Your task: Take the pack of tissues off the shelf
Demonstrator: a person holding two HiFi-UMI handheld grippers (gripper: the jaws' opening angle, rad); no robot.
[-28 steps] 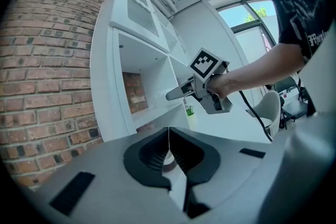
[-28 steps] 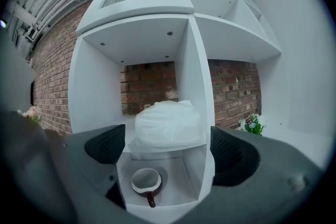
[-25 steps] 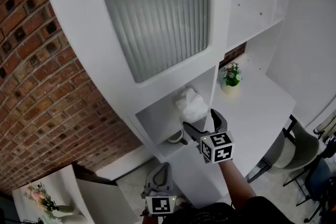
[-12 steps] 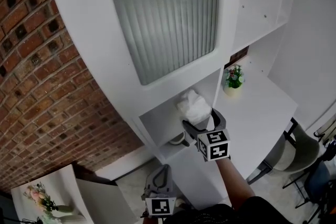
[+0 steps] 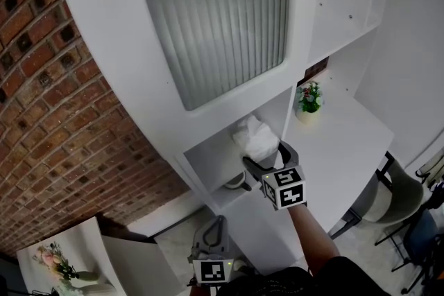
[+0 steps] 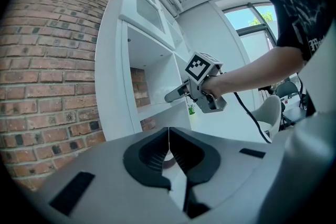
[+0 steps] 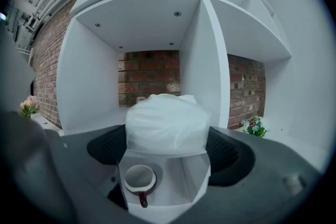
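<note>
The pack of tissues (image 5: 255, 137), a soft white plastic-wrapped bundle, sits on a white shelf (image 5: 208, 157) in an open cubby. My right gripper (image 5: 267, 159) reaches level into the cubby. In the right gripper view the pack (image 7: 165, 123) fills the gap between the jaws of my right gripper (image 7: 167, 139). Those jaws have just been closing with the pack between them; the plastic shows no squeeze and the pack rests on the shelf. My left gripper (image 5: 211, 246) hangs low near my body. In its own view my left gripper (image 6: 168, 131) is shut and empty.
A white mug (image 7: 139, 180) stands on the shelf below the pack. A small potted plant (image 5: 307, 99) sits on the white desk (image 5: 347, 149) to the right. A brick wall (image 5: 62, 114) runs on the left, and a chair (image 5: 392, 197) stands by the desk.
My right gripper has edged slightly further in around the tissue pack and its jaws stand a little closer. The left gripper has stayed where it was.
</note>
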